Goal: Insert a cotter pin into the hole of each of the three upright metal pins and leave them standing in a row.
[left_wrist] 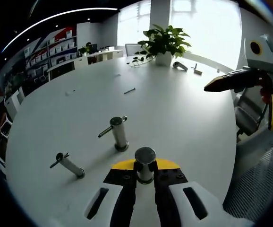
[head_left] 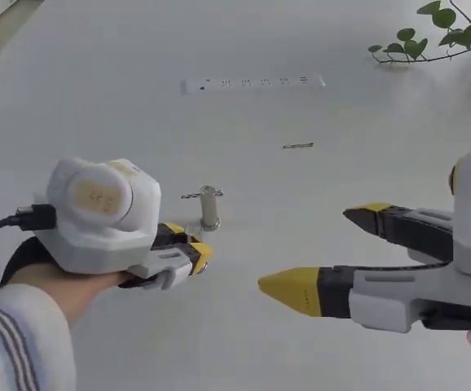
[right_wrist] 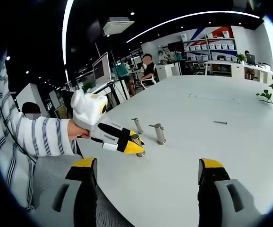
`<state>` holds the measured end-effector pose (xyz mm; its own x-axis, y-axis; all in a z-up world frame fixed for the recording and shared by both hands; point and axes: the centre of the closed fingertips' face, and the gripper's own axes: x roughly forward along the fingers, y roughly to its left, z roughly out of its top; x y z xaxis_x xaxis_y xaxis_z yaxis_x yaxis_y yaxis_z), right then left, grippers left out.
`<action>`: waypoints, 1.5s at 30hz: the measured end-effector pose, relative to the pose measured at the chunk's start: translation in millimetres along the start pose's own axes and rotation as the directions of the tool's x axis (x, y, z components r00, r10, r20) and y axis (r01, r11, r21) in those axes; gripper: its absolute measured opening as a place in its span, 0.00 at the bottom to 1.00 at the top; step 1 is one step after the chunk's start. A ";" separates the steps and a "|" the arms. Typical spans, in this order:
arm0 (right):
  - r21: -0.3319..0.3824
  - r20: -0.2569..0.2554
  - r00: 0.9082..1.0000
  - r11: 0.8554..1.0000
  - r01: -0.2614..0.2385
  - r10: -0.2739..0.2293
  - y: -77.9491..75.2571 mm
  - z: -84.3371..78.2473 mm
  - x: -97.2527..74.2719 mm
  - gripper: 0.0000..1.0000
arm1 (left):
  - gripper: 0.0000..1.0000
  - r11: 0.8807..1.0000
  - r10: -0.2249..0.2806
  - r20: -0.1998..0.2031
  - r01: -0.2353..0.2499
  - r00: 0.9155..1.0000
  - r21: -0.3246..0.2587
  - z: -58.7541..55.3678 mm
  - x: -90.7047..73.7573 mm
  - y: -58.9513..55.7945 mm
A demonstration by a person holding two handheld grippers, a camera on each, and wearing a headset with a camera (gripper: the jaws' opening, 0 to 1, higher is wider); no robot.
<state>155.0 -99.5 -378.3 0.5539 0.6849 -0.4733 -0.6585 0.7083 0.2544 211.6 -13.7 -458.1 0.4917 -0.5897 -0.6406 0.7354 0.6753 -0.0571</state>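
My left gripper point(left_wrist: 145, 166) is shut on an upright metal pin point(left_wrist: 145, 161) standing on the white table point(left_wrist: 183, 123). Beyond it a second metal pin point(left_wrist: 118, 134) stands with a cotter pin through its head. A third pin point(left_wrist: 69, 164), also with a cotter pin through it, stands to the left. A loose cotter pin point(head_left: 298, 146) lies farther out on the table. My right gripper point(head_left: 321, 252) hovers open to the right, with nothing between its fingers. In the right gripper view, the left gripper point(right_wrist: 132, 147) holds its pin by the two others point(right_wrist: 159, 133).
A white power strip point(head_left: 252, 83) lies at the far side of the table. A potted plant point(left_wrist: 165, 40) stands at the far right, its trailing leaves point(head_left: 431, 32) on the tabletop. People sit at desks beyond the table point(right_wrist: 148, 66).
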 end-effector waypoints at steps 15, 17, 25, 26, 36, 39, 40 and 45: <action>-0.008 -0.025 0.999 1.000 -0.022 0.022 5.7 -2.4 6.4 0.86 | 0.10 1.000 0.016 0.032 -0.016 0.999 0.017 -3.4 6.9 -9.7; -0.011 -0.030 0.999 1.000 -0.026 0.026 7.3 -3.2 7.5 0.86 | 0.10 1.000 0.015 0.038 -0.015 0.999 0.010 -2.9 7.8 -9.8; -0.007 -0.042 0.999 0.999 -0.033 0.033 11.0 -8.7 10.1 0.86 | 0.10 1.000 0.017 0.055 -0.016 0.998 -0.016 -3.8 7.4 -9.4; -0.007 -0.041 0.999 0.999 -0.035 0.035 11.5 -8.6 10.1 0.86 | 0.10 1.000 0.017 0.060 -0.017 0.998 0.003 -3.9 7.6 -10.6; -0.016 -0.049 0.998 0.999 -0.030 0.029 8.4 -8.7 7.5 0.87 | 0.25 0.995 -0.073 0.047 0.069 0.996 0.071 -9.0 -7.3 -22.0; -0.020 -0.054 0.998 0.999 -0.027 0.026 6.2 -8.5 6.6 0.87 | 0.40 0.991 -0.103 0.054 0.097 0.993 0.096 -10.5 -20.0 -24.0; -0.023 -0.056 0.998 0.999 -0.028 0.026 5.8 -8.7 6.5 0.86 | 0.43 0.990 -0.107 0.058 0.101 0.993 0.096 -10.6 -23.7 -23.8; -0.027 -0.068 0.997 0.999 -0.027 0.025 4.8 -9.5 5.9 0.86 | 0.56 0.990 -0.125 0.075 0.119 0.989 0.073 -11.0 -48.0 -19.6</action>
<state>150.3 -93.7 -387.9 0.5015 0.6892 -0.5230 -0.6868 0.6847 0.2438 168.4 6.3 -434.7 0.4299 -0.7008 -0.5692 0.8208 0.5660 -0.0770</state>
